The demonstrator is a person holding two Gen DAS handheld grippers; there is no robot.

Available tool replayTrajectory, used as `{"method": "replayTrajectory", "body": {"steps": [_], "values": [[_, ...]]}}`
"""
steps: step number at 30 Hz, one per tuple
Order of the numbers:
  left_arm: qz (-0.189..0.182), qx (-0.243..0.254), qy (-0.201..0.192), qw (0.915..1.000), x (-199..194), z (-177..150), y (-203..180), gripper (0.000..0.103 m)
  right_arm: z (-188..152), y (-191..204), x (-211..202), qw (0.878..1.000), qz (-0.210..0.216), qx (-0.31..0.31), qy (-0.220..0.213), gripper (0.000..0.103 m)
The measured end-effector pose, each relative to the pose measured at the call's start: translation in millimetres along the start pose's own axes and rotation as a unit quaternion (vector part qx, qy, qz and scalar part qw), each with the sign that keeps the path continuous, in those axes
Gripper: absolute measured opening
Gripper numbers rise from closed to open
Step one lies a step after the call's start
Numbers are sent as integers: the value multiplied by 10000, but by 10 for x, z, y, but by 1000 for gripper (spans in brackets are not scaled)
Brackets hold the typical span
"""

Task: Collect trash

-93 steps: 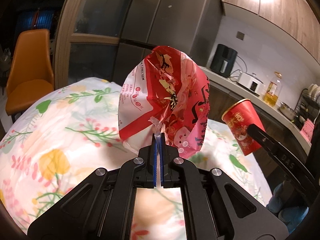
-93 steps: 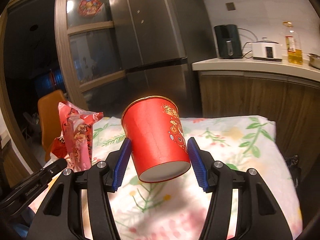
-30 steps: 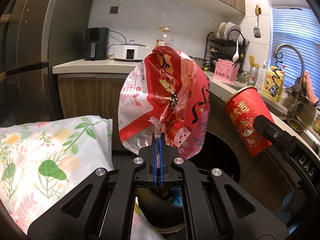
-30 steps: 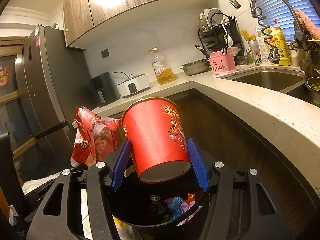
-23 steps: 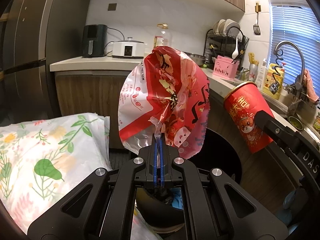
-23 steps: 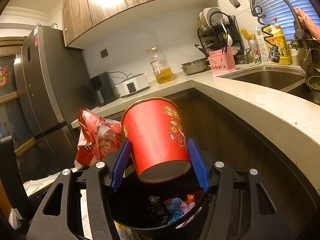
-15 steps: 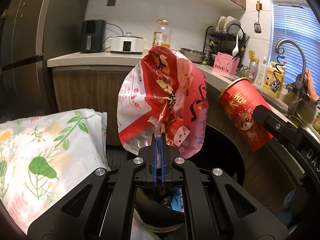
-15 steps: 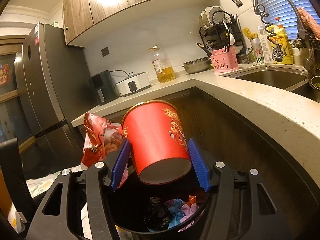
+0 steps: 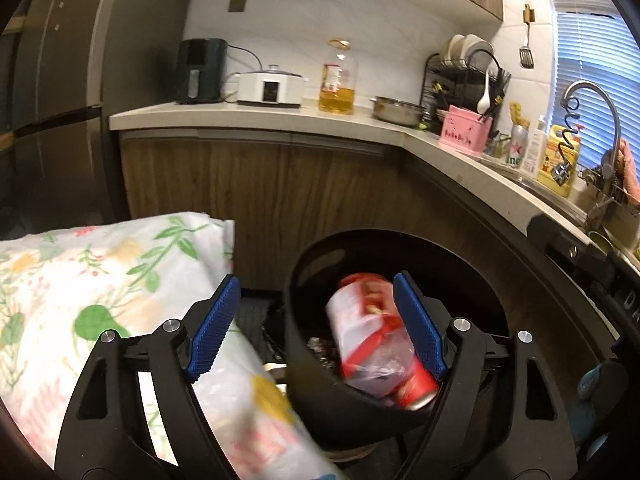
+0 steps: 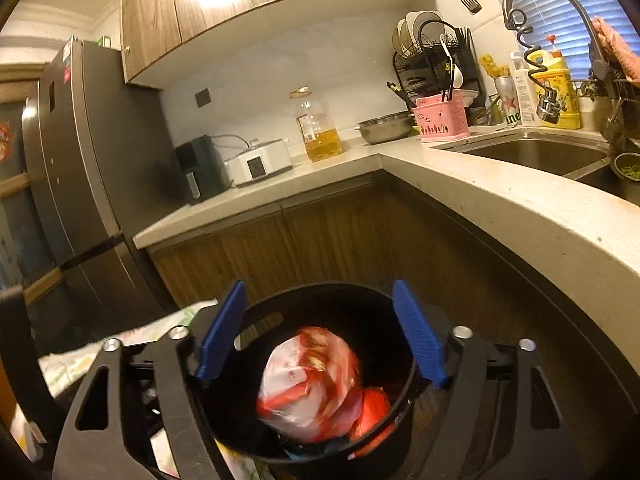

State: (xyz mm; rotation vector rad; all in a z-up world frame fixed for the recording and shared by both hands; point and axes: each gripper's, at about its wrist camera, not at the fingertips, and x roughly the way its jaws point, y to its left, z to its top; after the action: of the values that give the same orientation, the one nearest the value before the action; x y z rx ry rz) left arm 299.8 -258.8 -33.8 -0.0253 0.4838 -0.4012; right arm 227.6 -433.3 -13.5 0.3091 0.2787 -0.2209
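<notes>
A black round trash bin (image 9: 472, 264) stands on the floor by the wooden cabinets; it also shows in the right wrist view (image 10: 360, 300). Inside lie a red-and-white snack wrapper (image 9: 368, 332) and a red paper cup (image 9: 416, 384), blurred. In the right wrist view the wrapper (image 10: 308, 380) lies over the cup (image 10: 374, 408). My left gripper (image 9: 316, 320) is open and empty over the bin's left rim. My right gripper (image 10: 318, 328) is open and empty above the bin.
A table with a floral cloth (image 9: 80, 280) stands left of the bin. A curved countertop (image 10: 520, 208) with a sink (image 10: 532, 152), dish rack and oil bottle (image 9: 338, 80) runs behind and right. A dark fridge (image 10: 80, 160) stands at the left.
Both grippers have opened. The wrapper has left the left gripper and the red cup the right gripper; both now lie in the bin.
</notes>
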Motion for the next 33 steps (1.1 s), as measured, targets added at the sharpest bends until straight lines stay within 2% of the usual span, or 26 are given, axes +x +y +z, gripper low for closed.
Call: {"method": "replayTrajectory", "body": {"steps": [1,3,4,6,10,18,22,33], "values": [[117,-3,-53,9999,-80,-10,38,80,-18,29,-33,10000,-48,-51,8,87],[276,15,-120,9995,-218,-25,98,84,-54,98,-102,9998,-99,-178,31,87],[403,21,-148,9991,-305,-42,131,88,-80,145,-156,9996,-123,-255,31,90],[566,41,-205,9982,-473,-71,202,89,-125,220,-263,9993,-121,-350,25,97],[952,118,-348,9948,-885,-166,336,97,-219,384,-486,9984,-50,-546,99,97],[1245,35,-431,9913,-1601,-400,574,97,-429,740,-1044,9970,15,-754,183,97],[1213,-186,-405,9916,-1918,-546,695,97,-527,870,-1306,9969,-25,-757,235,97],[1335,-343,-372,9898,-2403,-833,801,97,-752,1075,-1858,9955,11,-924,218,97]]}}
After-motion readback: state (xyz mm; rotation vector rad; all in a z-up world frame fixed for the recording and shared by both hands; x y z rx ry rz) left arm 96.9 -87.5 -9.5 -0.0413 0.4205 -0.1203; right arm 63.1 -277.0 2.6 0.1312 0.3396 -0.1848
